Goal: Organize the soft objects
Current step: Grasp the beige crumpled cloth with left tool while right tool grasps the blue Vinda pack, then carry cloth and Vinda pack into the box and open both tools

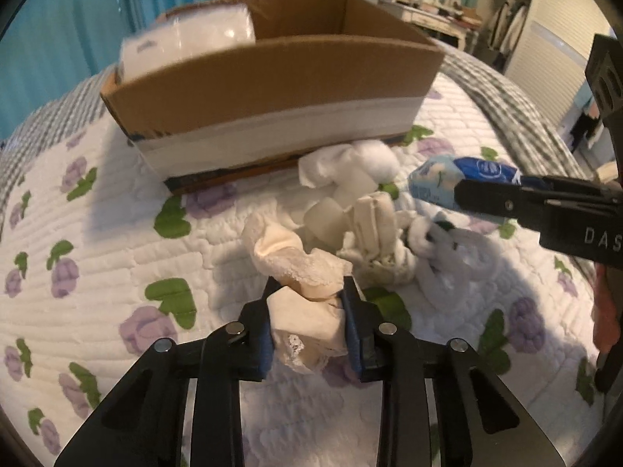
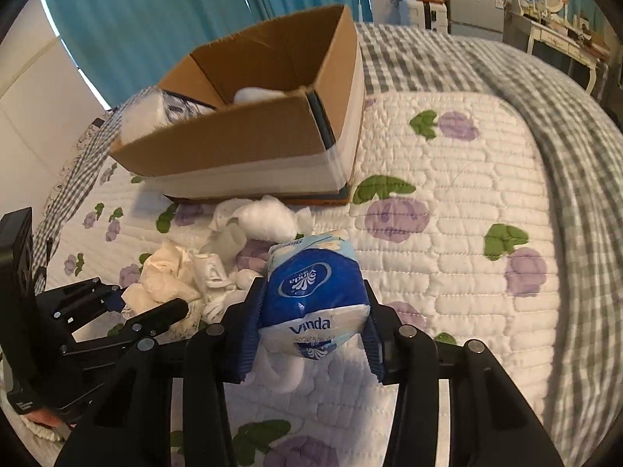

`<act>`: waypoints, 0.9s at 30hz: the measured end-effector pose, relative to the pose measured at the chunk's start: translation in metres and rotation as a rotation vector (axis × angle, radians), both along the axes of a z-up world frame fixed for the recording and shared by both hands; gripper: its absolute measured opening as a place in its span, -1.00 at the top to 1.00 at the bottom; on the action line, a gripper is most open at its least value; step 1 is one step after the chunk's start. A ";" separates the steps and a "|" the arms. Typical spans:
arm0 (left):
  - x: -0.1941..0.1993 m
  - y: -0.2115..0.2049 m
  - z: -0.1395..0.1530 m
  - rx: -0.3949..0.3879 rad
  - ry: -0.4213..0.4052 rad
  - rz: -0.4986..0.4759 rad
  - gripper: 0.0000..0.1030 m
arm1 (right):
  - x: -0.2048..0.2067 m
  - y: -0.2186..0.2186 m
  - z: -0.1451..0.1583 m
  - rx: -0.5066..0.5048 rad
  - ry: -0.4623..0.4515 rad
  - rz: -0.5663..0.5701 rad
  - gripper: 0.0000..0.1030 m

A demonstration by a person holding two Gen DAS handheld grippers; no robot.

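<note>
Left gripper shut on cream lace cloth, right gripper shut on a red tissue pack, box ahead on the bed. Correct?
One error: the tissue pack is blue, as the right wrist view shows. The right gripper is shut on it, the left gripper on the cream lace cloth; the box sits ahead.

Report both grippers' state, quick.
Left gripper: shut on the cream cloth.
Right gripper: shut on the tissue pack.

Count: cardboard box (image 1: 272,89), 1. Vinda tissue pack (image 2: 315,303), 1. Cream lace-trimmed cloth (image 1: 307,295), 1. Cotton wad (image 1: 379,159), 1 outside the box. Plastic-wrapped white bundle (image 1: 187,43), 1, upper left. Remaining white pile items: number unclear.
</note>
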State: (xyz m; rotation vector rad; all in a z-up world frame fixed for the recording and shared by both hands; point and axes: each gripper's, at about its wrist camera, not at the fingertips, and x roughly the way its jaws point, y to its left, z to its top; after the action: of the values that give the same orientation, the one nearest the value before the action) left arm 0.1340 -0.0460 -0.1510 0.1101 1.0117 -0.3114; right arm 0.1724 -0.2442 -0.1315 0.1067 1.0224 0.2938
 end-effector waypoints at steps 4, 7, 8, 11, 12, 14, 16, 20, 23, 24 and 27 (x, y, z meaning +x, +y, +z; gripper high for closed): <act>-0.009 0.006 0.018 -0.009 -0.019 -0.001 0.52 | -0.012 -0.003 0.022 -0.002 -0.040 -0.003 0.14; -0.017 0.007 0.035 0.000 -0.051 0.003 0.52 | -0.023 -0.004 0.046 -0.002 -0.081 0.002 0.14; -0.021 0.008 0.042 0.000 -0.065 0.004 0.52 | -0.028 -0.003 0.054 -0.005 -0.097 0.004 0.14; -0.029 0.007 0.065 0.001 -0.115 0.008 0.52 | -0.041 0.000 0.079 -0.015 -0.140 0.016 0.14; -0.033 0.006 0.075 0.007 -0.140 0.012 0.52 | -0.046 0.001 0.088 -0.020 -0.159 0.019 0.14; -0.036 0.006 0.091 0.009 -0.174 0.016 0.52 | -0.053 0.004 0.104 -0.024 -0.191 0.025 0.14; -0.039 0.006 0.110 0.007 -0.215 0.021 0.52 | -0.060 0.006 0.123 -0.024 -0.225 0.029 0.14; -0.043 0.009 0.146 0.007 -0.294 0.024 0.52 | -0.068 0.010 0.161 -0.032 -0.300 0.038 0.14; -0.040 0.009 0.171 0.003 -0.347 0.025 0.52 | -0.068 0.014 0.189 -0.033 -0.354 0.044 0.14; -0.037 0.008 0.180 0.004 -0.367 0.021 0.52 | -0.066 0.014 0.196 -0.034 -0.366 0.044 0.14; -0.025 0.007 0.196 0.005 -0.405 0.023 0.52 | -0.055 0.019 0.214 -0.034 -0.397 0.048 0.14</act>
State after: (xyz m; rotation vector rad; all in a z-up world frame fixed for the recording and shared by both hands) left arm 0.1086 -0.0394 0.0450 0.1586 0.6114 -0.2522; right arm 0.1170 -0.2257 0.0823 -0.0082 0.6359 0.3261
